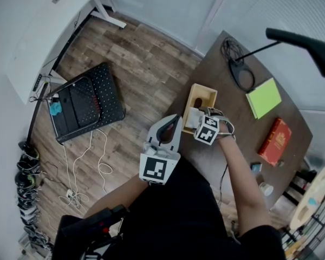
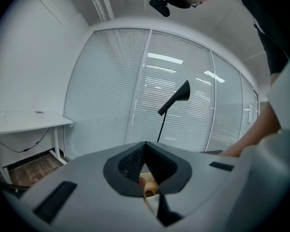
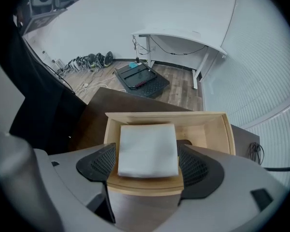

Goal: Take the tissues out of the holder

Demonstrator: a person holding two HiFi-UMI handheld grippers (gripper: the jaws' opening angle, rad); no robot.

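A light wooden holder stands on the dark table near its left edge. A stack of white tissues lies in the holder's near end. My right gripper is open, with one pad on each side of the stack and of the holder's near wall. In the head view it sits at the holder's near end. My left gripper hangs just off the table's left edge, shut and holding nothing. In its own view the left gripper has its tips together, and a bit of wood shows behind them.
On the table lie a green notebook, a red book and a black lamp base with its cable. The lamp head reaches over the far right. A black perforated case sits on the wooden floor, left, by a white desk.
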